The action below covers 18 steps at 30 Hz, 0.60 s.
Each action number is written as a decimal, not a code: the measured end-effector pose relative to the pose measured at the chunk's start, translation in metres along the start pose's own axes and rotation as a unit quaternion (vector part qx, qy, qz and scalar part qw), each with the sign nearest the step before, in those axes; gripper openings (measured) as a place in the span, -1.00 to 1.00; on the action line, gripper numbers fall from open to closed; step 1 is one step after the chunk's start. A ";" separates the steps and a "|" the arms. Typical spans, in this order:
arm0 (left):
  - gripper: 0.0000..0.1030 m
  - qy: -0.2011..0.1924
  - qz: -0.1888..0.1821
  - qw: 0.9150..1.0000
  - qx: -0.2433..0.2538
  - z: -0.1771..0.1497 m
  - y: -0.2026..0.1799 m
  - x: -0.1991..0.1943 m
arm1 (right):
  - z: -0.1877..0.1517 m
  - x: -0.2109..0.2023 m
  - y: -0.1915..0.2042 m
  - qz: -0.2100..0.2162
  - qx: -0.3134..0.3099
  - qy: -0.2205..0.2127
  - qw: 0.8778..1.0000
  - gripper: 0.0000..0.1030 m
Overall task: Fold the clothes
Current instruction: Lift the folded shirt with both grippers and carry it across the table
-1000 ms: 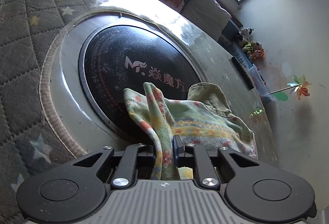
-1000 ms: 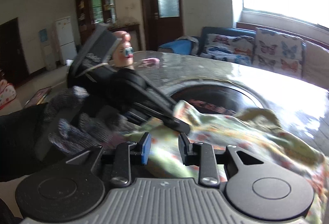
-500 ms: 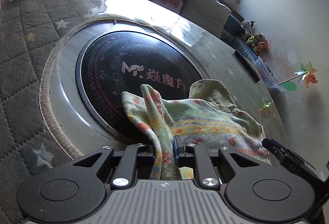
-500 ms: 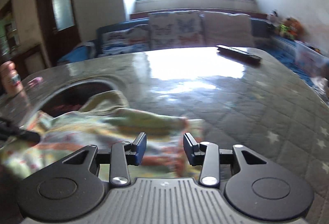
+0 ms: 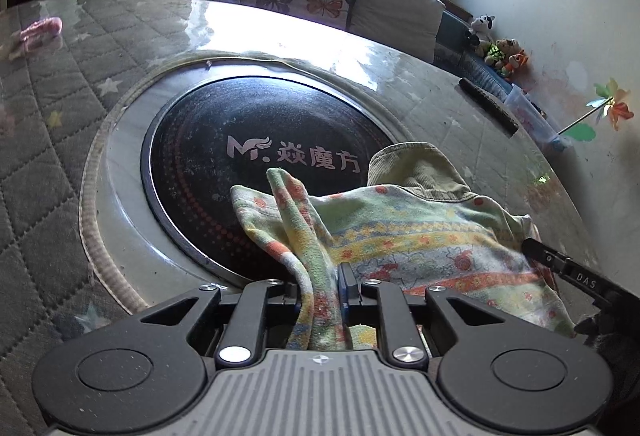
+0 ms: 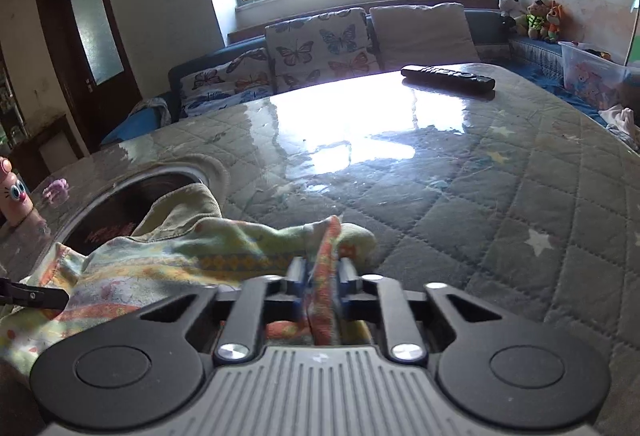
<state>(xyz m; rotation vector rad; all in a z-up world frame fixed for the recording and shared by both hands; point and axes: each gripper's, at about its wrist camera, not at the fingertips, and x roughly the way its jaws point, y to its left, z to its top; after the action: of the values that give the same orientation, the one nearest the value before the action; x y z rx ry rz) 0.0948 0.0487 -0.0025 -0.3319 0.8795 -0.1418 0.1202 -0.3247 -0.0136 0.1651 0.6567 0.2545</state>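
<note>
Garment (image 5: 420,236) pinched both sides; only right view shows remote (image 6: 448,77).

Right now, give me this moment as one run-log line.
left hand-held gripper: shut on patterned garment | right hand-held gripper: just closed on garment edge | garment: bunched, partly over black round plate

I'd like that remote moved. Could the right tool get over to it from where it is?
Probably not right away. The right tool is shut on the patterned garment. The remote lies far across the table, with nothing between, so it must let go first.
</note>
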 end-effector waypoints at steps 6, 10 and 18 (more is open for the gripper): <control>-0.81 -0.024 -0.008 0.999 0.038 0.014 -0.026 -0.008 | 0.007 -0.037 -0.004 0.004 -0.003 -0.035 0.999 -0.90; -0.81 -0.028 -0.023 0.997 0.070 0.024 -0.056 -0.005 | 0.017 -0.061 -0.014 -0.013 -0.004 -0.061 0.998 -0.91; -0.82 -0.028 -0.055 0.990 0.125 0.035 -0.131 0.021 | 0.037 -0.091 -0.054 -0.079 -0.008 -0.099 0.992 -0.91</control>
<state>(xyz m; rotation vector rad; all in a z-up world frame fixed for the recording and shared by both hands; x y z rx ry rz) 0.1367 -0.0723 0.0477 -0.1489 0.7771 -0.3401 0.0834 -0.4052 0.0560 0.1214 0.4668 0.0892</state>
